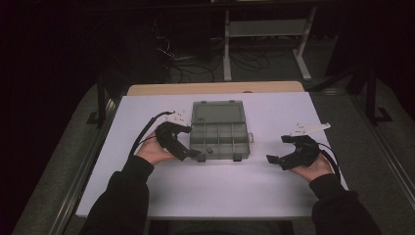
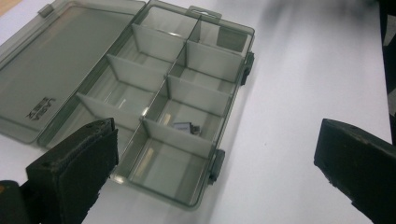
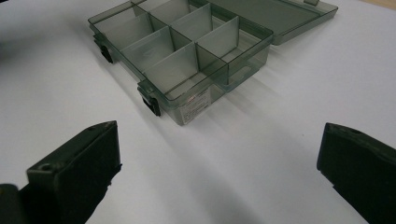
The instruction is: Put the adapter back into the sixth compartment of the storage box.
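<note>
Tongs [image 1: 195,154] in the left hand stand released with nothing between them, their tips just at the near left corner of the organizer box [image 1: 219,129]. That box lies open at the middle of the white surface [image 1: 274,181], lid [image 2: 51,65] flat behind it, a small dark part [image 2: 186,126] in one front compartment. Right tongs [image 1: 272,160], also released, rest well apart from the box on its right.
</note>
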Demonstrator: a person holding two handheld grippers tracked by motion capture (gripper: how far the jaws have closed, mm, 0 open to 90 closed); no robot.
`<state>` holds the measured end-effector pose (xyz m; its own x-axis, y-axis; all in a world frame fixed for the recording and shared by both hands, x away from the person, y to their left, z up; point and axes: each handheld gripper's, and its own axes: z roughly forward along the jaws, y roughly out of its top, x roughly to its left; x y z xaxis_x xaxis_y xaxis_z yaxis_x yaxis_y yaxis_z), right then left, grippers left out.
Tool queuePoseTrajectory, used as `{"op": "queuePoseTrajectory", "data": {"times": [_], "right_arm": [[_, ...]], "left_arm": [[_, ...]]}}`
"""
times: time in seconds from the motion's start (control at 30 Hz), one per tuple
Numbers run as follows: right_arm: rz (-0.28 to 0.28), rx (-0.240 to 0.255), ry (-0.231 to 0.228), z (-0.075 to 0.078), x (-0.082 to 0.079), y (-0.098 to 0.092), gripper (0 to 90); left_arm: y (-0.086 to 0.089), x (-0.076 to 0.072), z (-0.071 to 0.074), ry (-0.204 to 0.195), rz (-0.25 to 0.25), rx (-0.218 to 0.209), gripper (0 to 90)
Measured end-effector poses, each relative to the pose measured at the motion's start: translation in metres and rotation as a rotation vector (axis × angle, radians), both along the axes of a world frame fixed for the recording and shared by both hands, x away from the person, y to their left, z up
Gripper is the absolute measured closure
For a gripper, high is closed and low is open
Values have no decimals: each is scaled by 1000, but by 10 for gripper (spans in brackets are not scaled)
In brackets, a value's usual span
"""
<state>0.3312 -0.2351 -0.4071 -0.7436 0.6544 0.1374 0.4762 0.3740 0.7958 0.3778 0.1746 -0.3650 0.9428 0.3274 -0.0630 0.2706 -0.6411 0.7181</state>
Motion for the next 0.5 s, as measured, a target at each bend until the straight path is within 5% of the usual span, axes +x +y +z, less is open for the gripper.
{"op": "queuePoseTrajectory", "data": {"times": [0.5], "right_arm": [[0, -1, 1, 0, 0, 0, 0]], "left_arm": [[35, -15, -6, -29, 73, -40, 0]]}}
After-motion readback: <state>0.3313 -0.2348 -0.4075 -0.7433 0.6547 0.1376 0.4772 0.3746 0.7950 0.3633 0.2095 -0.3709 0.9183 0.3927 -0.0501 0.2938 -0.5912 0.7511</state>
